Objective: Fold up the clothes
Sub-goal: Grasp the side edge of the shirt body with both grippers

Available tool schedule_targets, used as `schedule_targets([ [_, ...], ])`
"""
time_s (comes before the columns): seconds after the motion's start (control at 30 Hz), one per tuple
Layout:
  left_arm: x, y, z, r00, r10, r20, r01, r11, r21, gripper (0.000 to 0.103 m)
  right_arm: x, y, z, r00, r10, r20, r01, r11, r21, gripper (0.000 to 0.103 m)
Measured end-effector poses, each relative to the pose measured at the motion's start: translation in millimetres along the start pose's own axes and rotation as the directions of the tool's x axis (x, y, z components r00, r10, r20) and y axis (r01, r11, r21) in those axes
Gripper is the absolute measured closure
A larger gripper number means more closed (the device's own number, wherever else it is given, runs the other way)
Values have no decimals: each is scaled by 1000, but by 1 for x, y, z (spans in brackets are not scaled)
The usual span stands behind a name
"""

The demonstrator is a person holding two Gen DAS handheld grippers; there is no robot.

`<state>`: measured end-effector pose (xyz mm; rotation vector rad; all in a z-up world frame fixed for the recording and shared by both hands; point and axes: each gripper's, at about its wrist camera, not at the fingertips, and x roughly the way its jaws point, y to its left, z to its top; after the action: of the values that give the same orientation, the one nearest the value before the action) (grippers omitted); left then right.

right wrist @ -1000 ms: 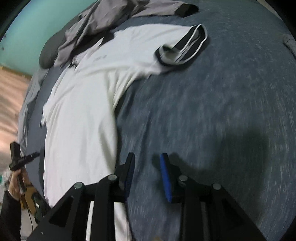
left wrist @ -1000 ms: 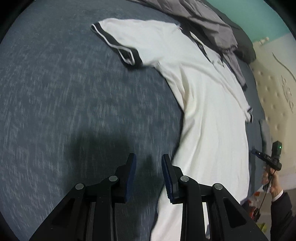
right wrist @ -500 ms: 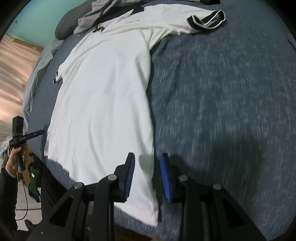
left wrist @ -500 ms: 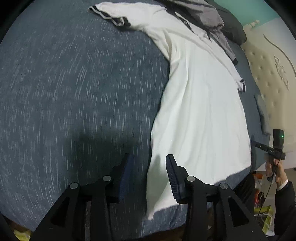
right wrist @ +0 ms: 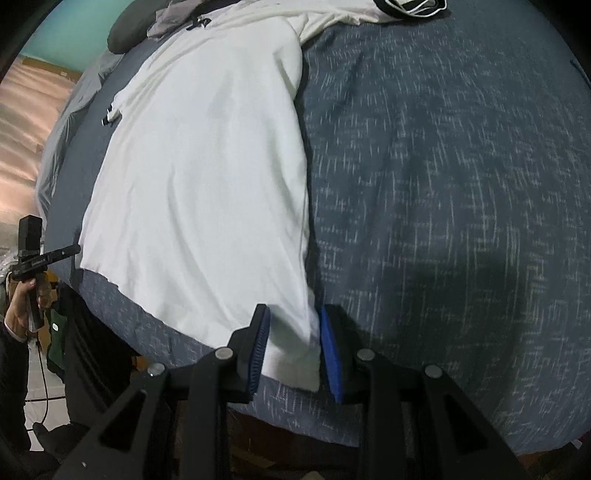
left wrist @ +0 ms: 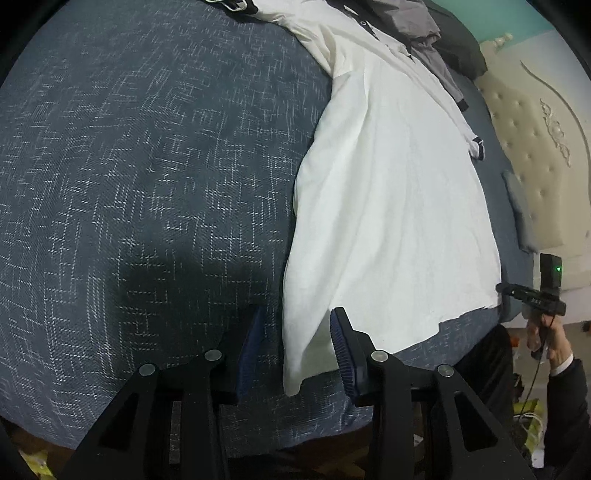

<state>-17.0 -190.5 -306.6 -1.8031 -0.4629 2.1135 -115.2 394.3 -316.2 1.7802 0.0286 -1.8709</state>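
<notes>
A white polo shirt (left wrist: 388, 203) with black-trimmed sleeves lies flat on the dark blue bed cover (left wrist: 147, 184), collar far, hem near. My left gripper (left wrist: 297, 339) hangs over the hem's left corner. Its jaws are closing, the corner lies between the blue pads, and neither pad pinches it. In the right wrist view the shirt (right wrist: 207, 177) stretches away from my right gripper (right wrist: 293, 339). That gripper stands open astride the hem's right corner, with the cloth loose between its pads.
Grey clothes (left wrist: 417, 22) and a dark pillow (left wrist: 458, 48) lie past the collar. A cream tufted headboard (left wrist: 535, 147) stands at the right. A hand (left wrist: 543, 336) in a dark sleeve holds a black device beyond the far hem corner. The bed's front edge runs just under both grippers.
Both grippers have slid back along the shirt's sides, from beside the body to its hem corners. The left jaws stand wider than a second ago. The bed's front edge has come into view.
</notes>
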Motion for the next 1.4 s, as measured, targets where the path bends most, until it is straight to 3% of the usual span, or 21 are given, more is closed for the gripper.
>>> schedule_targets([
  [0.03,0,0,-1,1000,-4,1,4,1000,0,73,0,1,-1,1000,-1,1,1,1000,-3,75],
  [0.07,-1,0,-2,1000,-12,0,12,1000,1,90,0,2,-3,1000,-1,3,1,1000,-9,75],
  [0.1,0,0,-3,1000,-23,-6,23,1000,4,98,0,3,-4,1000,-1,6,1,1000,-14,75],
  [0.13,1,-1,-5,1000,-24,-13,24,1000,10,100,0,4,-5,1000,2,8,-2,1000,-19,82],
  [0.27,-9,-5,-8,1000,-22,14,21,999,35,100,-8,11,-9,999,9,31,-8,999,-32,99],
  [0.7,-84,-14,-25,994,-19,110,6,993,114,100,-71,48,-5,987,46,153,-27,992,-125,101],
  [0.87,-82,-27,-33,992,-3,122,-11,993,115,100,-84,55,-22,989,40,145,-14,984,-176,101],
  [1.07,-70,-16,-43,996,11,94,-20,995,94,100,-56,48,-36,997,13,82,2,984,-175,101],
  [1.4,-29,-6,-47,999,41,28,-42,997,65,100,-23,22,-45,999,-16,47,22,992,-124,101],
])
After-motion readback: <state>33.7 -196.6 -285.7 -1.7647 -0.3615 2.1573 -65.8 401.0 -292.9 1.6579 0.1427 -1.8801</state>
